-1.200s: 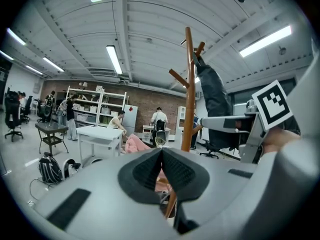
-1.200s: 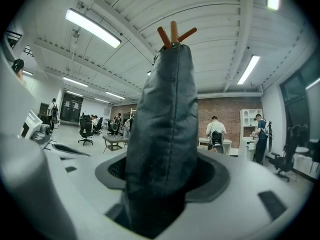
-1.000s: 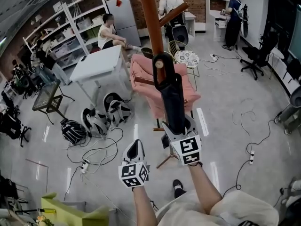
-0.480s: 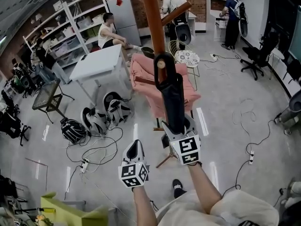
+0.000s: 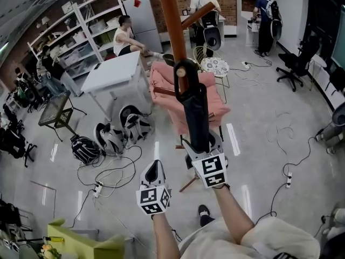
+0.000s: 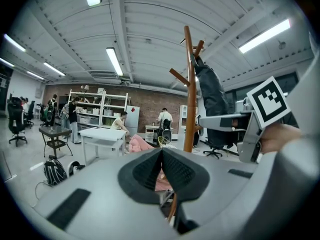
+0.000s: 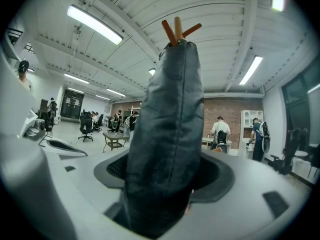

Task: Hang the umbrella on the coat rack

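Risk: right tool (image 5: 201, 145) jaws have just been opening, folded umbrella (image 5: 195, 117) still between them, pads loose on the fabric. If the handle loop (image 5: 183, 72) isn't seated on the coat rack (image 5: 171, 20) peg, the umbrella slips off and drops. Left tool (image 5: 155, 171) pressed together, empty. Umbrella is dark, soft matte fabric with a rigid black loop. Rack is smooth round reddish wood.

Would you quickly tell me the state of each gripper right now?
Left gripper: closed, empty.
Right gripper: open, jaws have just been opening; the umbrella stands between them, ungripped.
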Motion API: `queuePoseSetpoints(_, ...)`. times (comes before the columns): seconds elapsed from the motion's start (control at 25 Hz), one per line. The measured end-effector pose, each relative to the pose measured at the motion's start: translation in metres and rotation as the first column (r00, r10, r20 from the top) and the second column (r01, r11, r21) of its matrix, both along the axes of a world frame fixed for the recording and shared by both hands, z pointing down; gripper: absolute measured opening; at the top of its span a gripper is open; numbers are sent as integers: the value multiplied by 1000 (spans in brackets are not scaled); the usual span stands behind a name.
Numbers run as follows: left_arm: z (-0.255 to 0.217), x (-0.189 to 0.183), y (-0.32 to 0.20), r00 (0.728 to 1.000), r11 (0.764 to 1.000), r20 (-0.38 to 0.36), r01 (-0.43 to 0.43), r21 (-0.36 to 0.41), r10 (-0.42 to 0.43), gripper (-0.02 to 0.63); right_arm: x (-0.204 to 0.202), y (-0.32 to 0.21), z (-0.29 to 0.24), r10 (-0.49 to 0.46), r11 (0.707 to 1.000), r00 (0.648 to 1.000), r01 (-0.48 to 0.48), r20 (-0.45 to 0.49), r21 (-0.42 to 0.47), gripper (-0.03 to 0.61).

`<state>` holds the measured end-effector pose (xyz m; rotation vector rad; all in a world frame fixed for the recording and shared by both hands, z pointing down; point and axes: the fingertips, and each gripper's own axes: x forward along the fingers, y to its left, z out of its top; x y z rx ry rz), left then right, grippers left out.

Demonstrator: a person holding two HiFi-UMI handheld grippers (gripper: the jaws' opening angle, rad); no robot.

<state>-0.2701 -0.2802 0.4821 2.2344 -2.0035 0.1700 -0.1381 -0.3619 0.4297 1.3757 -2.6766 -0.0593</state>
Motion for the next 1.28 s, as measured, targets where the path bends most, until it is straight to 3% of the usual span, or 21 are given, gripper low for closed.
queuePoseSetpoints(1.28,12,25,24,1000,1000,18,-22,-12,22,8,17,28,19,13,1000,1000,-13,-1,-28,334)
